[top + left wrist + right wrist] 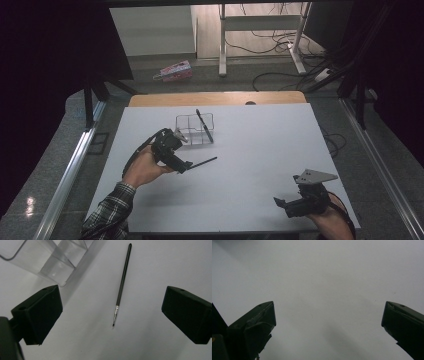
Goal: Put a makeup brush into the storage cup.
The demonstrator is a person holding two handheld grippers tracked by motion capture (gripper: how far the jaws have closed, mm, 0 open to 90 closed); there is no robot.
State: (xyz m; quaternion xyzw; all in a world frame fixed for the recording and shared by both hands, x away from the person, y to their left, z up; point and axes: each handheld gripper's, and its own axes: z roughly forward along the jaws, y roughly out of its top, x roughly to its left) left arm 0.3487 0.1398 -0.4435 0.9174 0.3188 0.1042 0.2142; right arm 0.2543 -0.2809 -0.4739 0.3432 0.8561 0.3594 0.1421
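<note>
While the left tool (112,307) is hovering over the white surface (260,150) with its jaws spread wide and grasping nothing, a thin black brush (122,285) is lying flat between them, untouched, its metal ferrule and tip pointing toward 6 o'clock in the left gripper view. A clear compartmented organizer (47,258) is sitting at 10 o'clock from the brush, apart from it. In the high view a black pen (204,126) is leaning in the organizer, toward 12 o'clock from the left tool. The right tool (287,205) is sitting at 5 o'clock on the surface, released, jaws wide over bare white.
</note>
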